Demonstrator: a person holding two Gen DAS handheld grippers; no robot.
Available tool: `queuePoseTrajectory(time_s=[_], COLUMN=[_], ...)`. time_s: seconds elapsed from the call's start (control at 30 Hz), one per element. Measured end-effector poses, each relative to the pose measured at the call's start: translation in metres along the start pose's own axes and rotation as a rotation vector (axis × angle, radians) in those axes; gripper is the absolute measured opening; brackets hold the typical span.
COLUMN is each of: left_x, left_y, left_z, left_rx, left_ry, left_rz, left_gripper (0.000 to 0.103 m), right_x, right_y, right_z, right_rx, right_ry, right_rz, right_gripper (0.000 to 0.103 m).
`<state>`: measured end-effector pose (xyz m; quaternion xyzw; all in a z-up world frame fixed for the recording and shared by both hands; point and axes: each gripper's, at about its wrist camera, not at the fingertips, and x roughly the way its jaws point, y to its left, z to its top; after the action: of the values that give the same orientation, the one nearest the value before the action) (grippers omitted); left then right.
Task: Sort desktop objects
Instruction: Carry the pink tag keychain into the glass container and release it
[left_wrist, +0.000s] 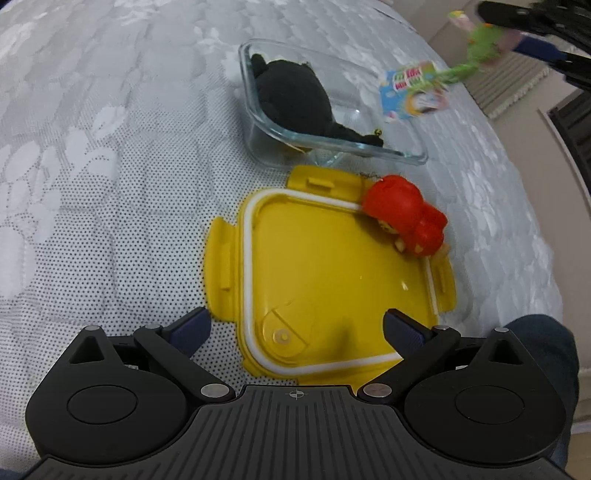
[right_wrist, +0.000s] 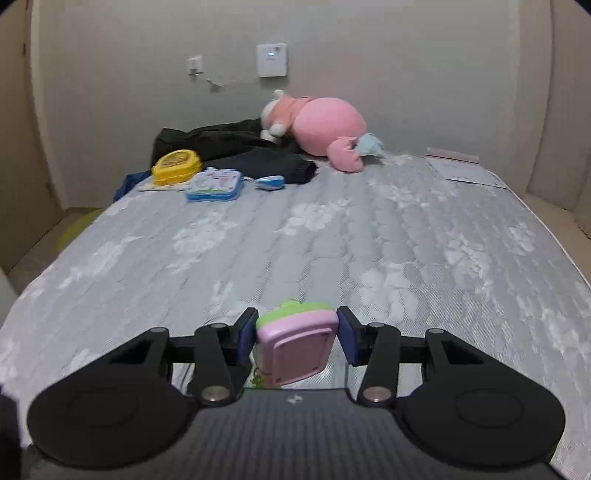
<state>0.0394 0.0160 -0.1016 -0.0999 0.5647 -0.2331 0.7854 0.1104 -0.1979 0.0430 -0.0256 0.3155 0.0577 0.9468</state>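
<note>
Mattress (left_wrist: 110, 147), grey, quilted, carries everything. Left claw (left_wrist: 297, 328) spread wide, empty, low over near edge of yellow lid (left_wrist: 314, 266); lid lies flat, seal side up. Red toy (left_wrist: 406, 221) sits on lid's far right corner, partly off the rim. Glass box (left_wrist: 388, 147) just beyond lid, touching or nearly so; black plush (left_wrist: 291, 96) inside, along its left wall.

Right claw (right_wrist: 297, 334) clamped on pink-green toy (right_wrist: 297, 343), blue pads (right_wrist: 347, 339) pressing both its sides. In left view the same claw (left_wrist: 517, 33) shows at upper right, raised off the mattress beyond the box, toy (left_wrist: 484, 37) blurred, printed tag (left_wrist: 410, 90) hanging under it.

Far end of bed: pink plush (right_wrist: 321, 125), dark clothes (right_wrist: 236, 147), yellow tub (right_wrist: 177, 166), blue case (right_wrist: 214, 184).
</note>
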Motion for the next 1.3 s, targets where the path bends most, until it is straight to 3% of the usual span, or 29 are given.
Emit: queuePoseTrajectory(time_s=[0.27,0.4,0.63,0.73,0.8,0.9,0.97,1.0,1.2,1.3], left_x=[0.01,0.012,0.014,0.015,0.016,0.016,0.017,0.017,0.016,0.016], left_y=[0.004,0.005,0.004,0.003,0.003,0.0,-0.002,-0.002,0.001,0.0], left_z=[0.005,0.007,0.008,0.009,0.008,0.006,0.005,0.005,0.004,0.004], left_rx=[-0.026,-0.03,-0.023,-0.019,-0.009,0.017,0.036,0.042,0.042,0.049], left_ry=[0.023,0.025,0.028,0.029,0.029,0.031,0.033,0.034,0.032,0.033], left_rz=[-0.029,-0.036,-0.036,-0.036,-0.03,-0.01,0.004,0.007,0.006,0.01], left_gripper=[0.103,0.103,0.103,0.103,0.103,0.103,0.103,0.103,0.103,0.103], right_x=[0.082,0.109,0.123,0.116,0.106,0.102,0.106,0.109,0.13,0.141], right_y=[0.014,0.017,0.005,-0.008,-0.016,-0.015,-0.009,-0.006,0.001,0.002], right_z=[-0.019,-0.04,-0.055,-0.049,-0.043,-0.039,-0.044,-0.047,-0.064,-0.066], right_rx=[-0.036,0.023,0.135,0.21,0.245,0.183,0.117,0.091,0.102,0.119], right_ry=[0.145,0.212,0.223,0.198,0.154,0.171,0.206,0.218,0.241,0.243], right_rz=[-0.051,-0.026,0.006,0.055,0.062,-0.016,-0.047,-0.057,-0.062,-0.049], right_gripper=[0.049,0.049,0.05,0.062,0.062,0.053,0.038,0.035,0.034,0.039])
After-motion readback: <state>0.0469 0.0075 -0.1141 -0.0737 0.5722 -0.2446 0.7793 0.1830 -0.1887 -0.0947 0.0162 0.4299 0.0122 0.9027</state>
